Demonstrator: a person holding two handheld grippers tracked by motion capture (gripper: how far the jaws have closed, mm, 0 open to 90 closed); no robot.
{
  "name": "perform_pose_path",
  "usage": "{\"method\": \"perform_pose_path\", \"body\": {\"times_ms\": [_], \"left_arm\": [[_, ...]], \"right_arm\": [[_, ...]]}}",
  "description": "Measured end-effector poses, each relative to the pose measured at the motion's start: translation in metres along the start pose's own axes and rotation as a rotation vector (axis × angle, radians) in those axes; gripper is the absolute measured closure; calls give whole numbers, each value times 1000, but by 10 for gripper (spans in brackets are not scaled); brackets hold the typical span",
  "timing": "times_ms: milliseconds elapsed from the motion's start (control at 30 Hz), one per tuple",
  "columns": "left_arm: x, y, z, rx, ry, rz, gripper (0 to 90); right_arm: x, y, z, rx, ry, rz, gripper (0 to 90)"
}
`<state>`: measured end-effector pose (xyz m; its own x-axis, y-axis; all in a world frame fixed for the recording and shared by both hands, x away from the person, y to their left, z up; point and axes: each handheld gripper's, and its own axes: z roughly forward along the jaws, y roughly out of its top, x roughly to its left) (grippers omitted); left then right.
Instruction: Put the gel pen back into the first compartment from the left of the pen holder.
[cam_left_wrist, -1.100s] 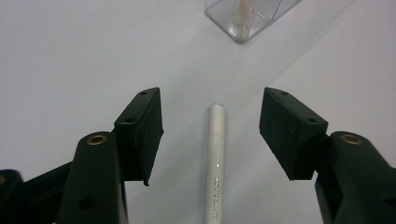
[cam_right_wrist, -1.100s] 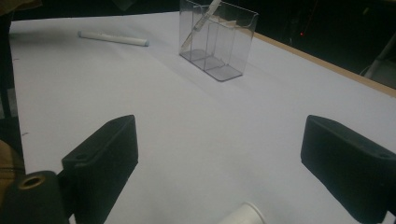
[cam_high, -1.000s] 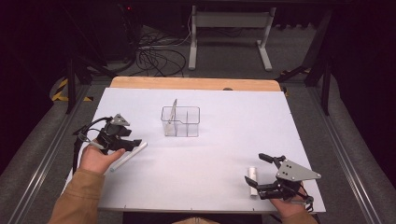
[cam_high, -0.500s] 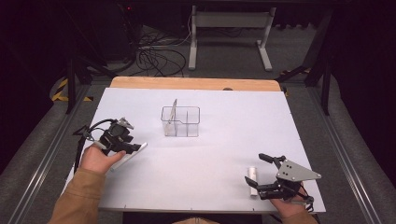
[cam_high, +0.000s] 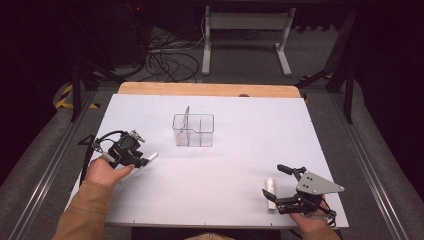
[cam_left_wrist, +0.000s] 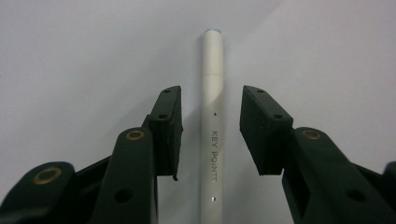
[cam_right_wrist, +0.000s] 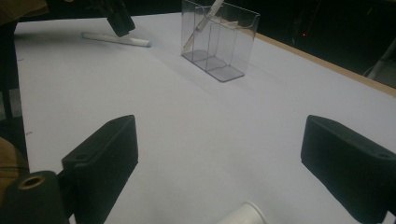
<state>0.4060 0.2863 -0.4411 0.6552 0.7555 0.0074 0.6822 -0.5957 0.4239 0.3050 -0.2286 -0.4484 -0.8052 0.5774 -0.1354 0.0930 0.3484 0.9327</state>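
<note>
The white marker lies flat on the bench, straight down the gap between the left gripper's fingers, with a sliver of space on each side, so nothing is pinched yet. Those fingers have just been closing around it. To do this grasp well, I would keep the barrel centred so both pads meet it together, close squarely across it rather than at a slant, and hold low enough that the pads catch its middle instead of skating over the top. The right gripper waits with fingers spread wide; a short white tube lies just beside them. The clear organiser stands well ahead.
</note>
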Motion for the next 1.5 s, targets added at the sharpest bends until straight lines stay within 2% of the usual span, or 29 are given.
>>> {"method": "perform_pose_path", "body": {"times_ms": [233, 567, 767, 1500], "left_arm": [[-2, -2, 3, 27, -4, -1, 645], [-4, -2, 7, 57, 17, 11, 705], [-6, -1, 11, 84, 35, 38, 772], [-6, 0, 13, 89, 36, 32, 776]], "right_arm": [[0, 0, 0, 1, 1, 1, 115], [0, 0, 0, 0, 1, -1, 115], [0, 0, 0, 0, 3, 1, 115], [1, 0, 1, 0, 7, 0, 115]]}}
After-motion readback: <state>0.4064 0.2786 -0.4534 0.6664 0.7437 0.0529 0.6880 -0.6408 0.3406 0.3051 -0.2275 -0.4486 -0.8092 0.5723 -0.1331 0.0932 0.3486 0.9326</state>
